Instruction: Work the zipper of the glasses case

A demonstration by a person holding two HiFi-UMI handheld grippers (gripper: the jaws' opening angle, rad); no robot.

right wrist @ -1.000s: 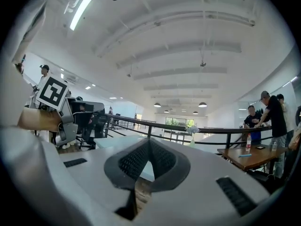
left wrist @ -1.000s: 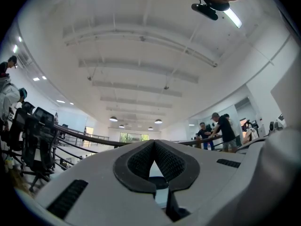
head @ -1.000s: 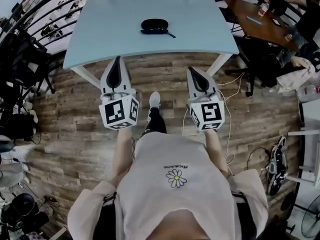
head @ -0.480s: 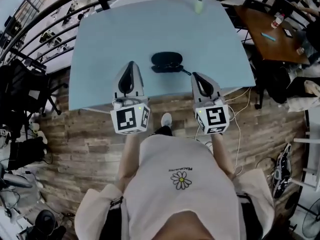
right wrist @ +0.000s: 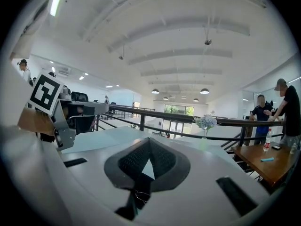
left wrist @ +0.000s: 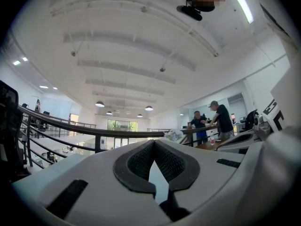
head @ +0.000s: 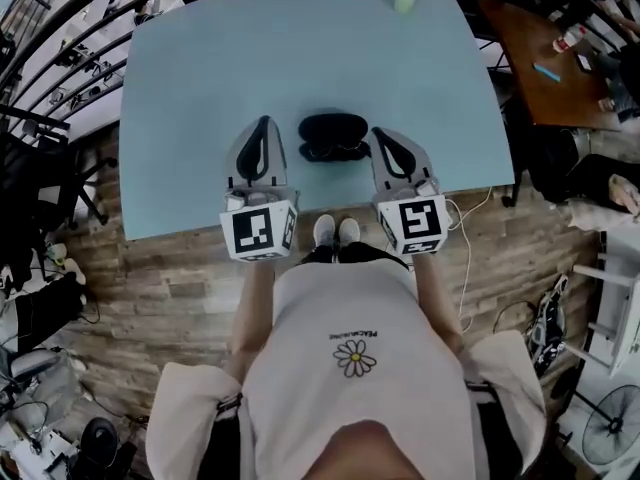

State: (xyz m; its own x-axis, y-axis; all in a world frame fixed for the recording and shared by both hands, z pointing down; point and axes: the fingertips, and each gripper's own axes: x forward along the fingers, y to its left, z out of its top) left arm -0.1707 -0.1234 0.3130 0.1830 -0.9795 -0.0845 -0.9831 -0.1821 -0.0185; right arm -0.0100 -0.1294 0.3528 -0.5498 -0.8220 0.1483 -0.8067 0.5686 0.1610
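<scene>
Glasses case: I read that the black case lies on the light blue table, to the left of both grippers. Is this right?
Not quite. The head view shows the black glasses case on the light blue table between the left gripper and the right gripper, not to the left of both.
</scene>
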